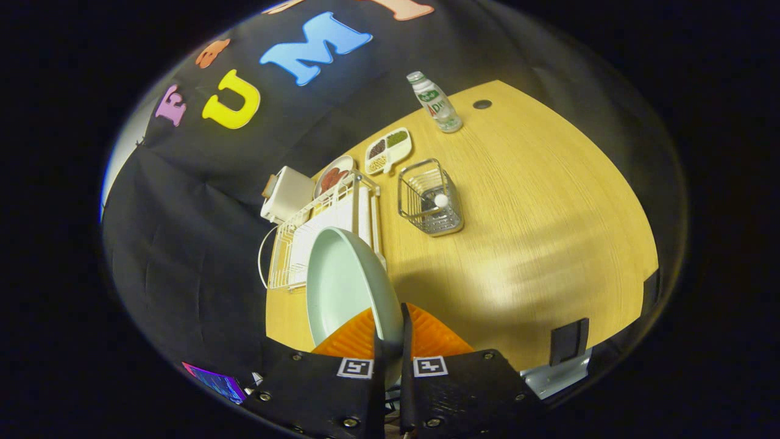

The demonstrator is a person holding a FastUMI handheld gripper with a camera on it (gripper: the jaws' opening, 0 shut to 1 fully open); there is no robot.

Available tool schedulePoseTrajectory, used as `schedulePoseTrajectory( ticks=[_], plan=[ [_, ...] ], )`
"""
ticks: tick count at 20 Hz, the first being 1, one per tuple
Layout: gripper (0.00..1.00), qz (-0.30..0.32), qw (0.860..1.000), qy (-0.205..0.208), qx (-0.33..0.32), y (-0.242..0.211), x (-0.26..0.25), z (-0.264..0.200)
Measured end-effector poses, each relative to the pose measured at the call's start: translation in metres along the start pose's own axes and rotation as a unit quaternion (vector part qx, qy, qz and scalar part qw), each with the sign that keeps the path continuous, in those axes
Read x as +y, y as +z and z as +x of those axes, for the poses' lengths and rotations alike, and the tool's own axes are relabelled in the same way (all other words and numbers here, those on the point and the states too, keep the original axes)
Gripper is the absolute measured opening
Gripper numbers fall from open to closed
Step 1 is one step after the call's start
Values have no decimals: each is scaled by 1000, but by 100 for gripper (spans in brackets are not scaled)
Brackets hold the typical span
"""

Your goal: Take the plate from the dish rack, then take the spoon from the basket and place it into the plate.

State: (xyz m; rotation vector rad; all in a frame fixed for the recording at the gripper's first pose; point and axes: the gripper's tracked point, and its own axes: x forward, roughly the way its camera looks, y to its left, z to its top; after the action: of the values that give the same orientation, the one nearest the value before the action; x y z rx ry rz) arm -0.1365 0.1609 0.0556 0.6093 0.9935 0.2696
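The hand-held gripper [390, 335] pinches the plate [344, 280] by its rim, both fingers [426, 332] pressed against the edge with the rim caught in the narrow gap between them. The plate is pale green and stands on its edge, tilted, its hollow face turned toward the booth wall. It is raised above the near end of the rack [320, 235] (whether it touches the wires there I cannot tell).

The rack is a white wire one, lying on the wooden surface [536, 231] just ahead of the fingers and running away from them. Beyond its far end sits a white box-shaped thing [286, 194], and beside that a round dish [334, 177] with something reddish on it. A little further along lies a white divided tray [388, 150] with dark, green and yellowish fillings in its compartments.

The basket [429, 198] is a metal wire one, standing upright on the surface beside the rack, apart from it. The spoon [440, 200] stands inside it, its white rounded end showing above the middle of the basket. Well beyond the basket, near the far edge of the surface, stands a clear bottle [435, 102] with a label and a pale cap. A small dark round hole [482, 104] sits in the surface just beside the bottle.
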Motion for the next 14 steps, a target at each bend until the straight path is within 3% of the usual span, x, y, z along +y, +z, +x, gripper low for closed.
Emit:
schedulePoseTrajectory(
  ticks=[7,14],
  plan=[
    [10,20,1000,12,17,-39,-22,57],
    [10,8,999,-27,32,-52,-54,85]
  ],
)
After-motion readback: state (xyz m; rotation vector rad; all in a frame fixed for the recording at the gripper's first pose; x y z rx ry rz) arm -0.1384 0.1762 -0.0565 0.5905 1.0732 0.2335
